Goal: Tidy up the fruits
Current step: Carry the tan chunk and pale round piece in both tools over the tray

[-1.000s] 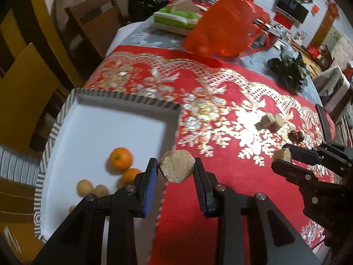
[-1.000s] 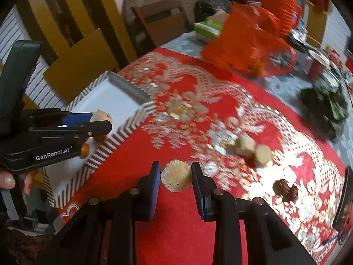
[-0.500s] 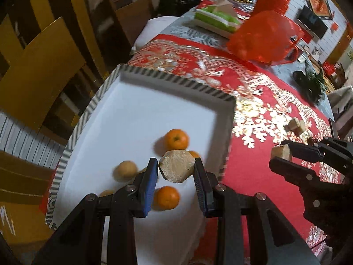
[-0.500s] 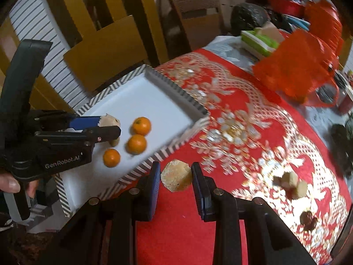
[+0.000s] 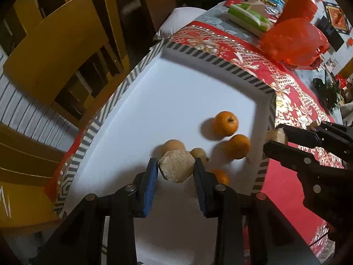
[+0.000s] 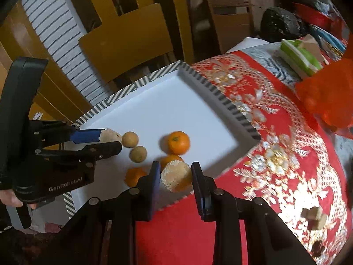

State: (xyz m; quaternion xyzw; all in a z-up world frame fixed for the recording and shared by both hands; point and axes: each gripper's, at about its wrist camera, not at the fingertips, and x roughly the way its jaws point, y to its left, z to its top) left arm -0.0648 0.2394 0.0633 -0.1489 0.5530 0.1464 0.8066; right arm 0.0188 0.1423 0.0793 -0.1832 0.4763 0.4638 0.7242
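Note:
A white tray with a striped rim [image 5: 141, 66] [image 6: 136, 86] lies at the table's corner and holds several small oranges [image 5: 226, 123] [image 6: 178, 142] and two tan round fruits [image 6: 130, 139]. My left gripper [image 5: 176, 170] [image 6: 110, 140] is shut on a pale tan peeled chunk [image 5: 177, 169] and hangs over the tray beside the fruits. My right gripper [image 6: 175, 176] [image 5: 275, 140] is shut on a similar pale chunk [image 6: 176, 176], over the tray's near right rim.
A red and gold tablecloth [image 6: 275, 154] lies to the right of the tray, with more tan chunks and dark fruits [image 6: 315, 216] on it. Behind are an orange plastic bag [image 5: 293, 42], a green-white pack [image 5: 249, 17] and wooden chairs [image 5: 55, 48].
Both grippers have moved left with their chunks. The left one went from the tray's rim to above the fruits; the right one went from over the red cloth to the tray's rim.

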